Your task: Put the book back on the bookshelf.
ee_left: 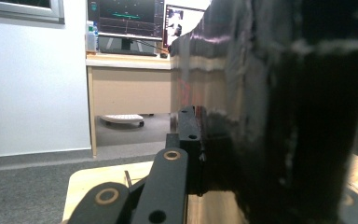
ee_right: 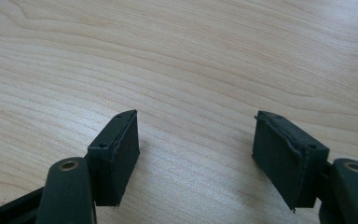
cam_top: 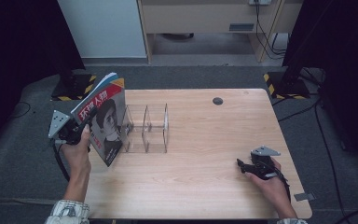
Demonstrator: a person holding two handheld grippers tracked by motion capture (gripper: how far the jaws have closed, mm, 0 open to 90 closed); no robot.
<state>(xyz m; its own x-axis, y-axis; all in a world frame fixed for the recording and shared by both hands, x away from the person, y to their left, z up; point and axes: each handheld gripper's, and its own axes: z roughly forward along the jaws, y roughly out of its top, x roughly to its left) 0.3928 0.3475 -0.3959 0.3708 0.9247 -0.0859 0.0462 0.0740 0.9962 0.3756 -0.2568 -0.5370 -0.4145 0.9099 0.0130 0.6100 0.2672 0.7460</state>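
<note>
Magazine upright at the table's left edge, tilted, its lower corner on the wood just beside the clear divider rack. Left gripper clamped tight on the magazine's near edge; in the left gripper view the dark cover presses against one jaw. Right gripper rests near the front right corner, jaws parted, nothing between them, bare wood below.

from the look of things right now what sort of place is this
Probably a lab or office set up for recording: a wooden table on grey carpet between black stands with hazard-striped bases, a desk with monitors behind, and cables across the floor.
</note>
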